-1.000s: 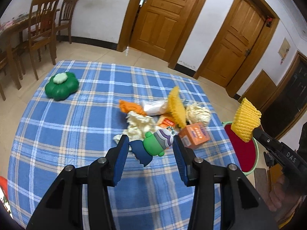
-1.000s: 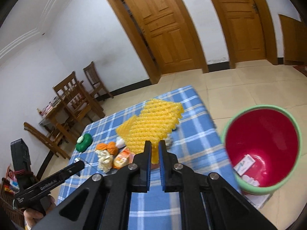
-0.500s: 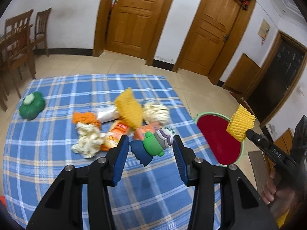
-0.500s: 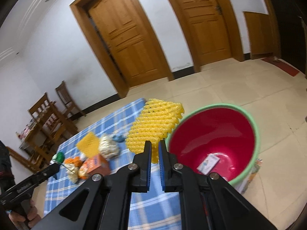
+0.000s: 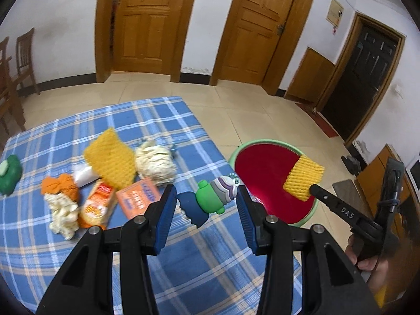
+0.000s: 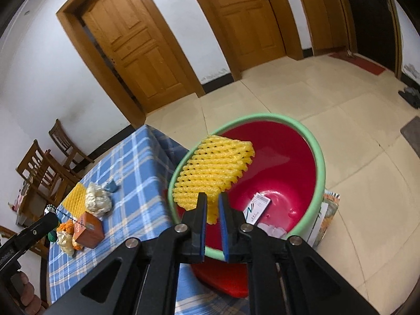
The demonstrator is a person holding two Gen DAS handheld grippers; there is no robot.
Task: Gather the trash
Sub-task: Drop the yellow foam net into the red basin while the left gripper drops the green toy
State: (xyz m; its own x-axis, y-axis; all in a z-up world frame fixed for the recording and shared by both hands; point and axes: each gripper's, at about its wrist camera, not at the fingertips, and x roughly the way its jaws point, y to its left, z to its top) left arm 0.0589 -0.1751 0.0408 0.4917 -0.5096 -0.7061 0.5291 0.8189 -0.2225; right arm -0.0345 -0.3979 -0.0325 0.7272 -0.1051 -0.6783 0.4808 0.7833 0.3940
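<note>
My right gripper (image 6: 212, 210) holds a yellow foam net (image 6: 215, 170) by its lower edge, over the inside of the red bucket with a green rim (image 6: 319, 157). Its jaws are opening, with the net still between the pads. In the left wrist view the net (image 5: 303, 181) hangs over the bucket (image 5: 262, 141). My left gripper (image 5: 204, 210) is shut on a small toy figure (image 5: 210, 202), green and blue with a striped cap, above the table's right edge. Left on the blue checked cloth (image 5: 78, 249) lie a second yellow net (image 5: 110, 157), a paper ball (image 5: 155, 162), an orange box (image 5: 137, 197) and a snack packet (image 5: 98, 207).
A small white carton (image 6: 256, 207) lies in the bucket's bottom. A printed box (image 6: 328, 215) stands against the bucket's right side. A green object (image 5: 9, 176) sits at the cloth's left edge. Wooden chairs (image 6: 47, 168) stand beyond the table; tiled floor surrounds the bucket.
Both grippers have swung right, from over the table toward the bucket. The yellow net now hangs over the bucket's inside. The toy stays in the left grip.
</note>
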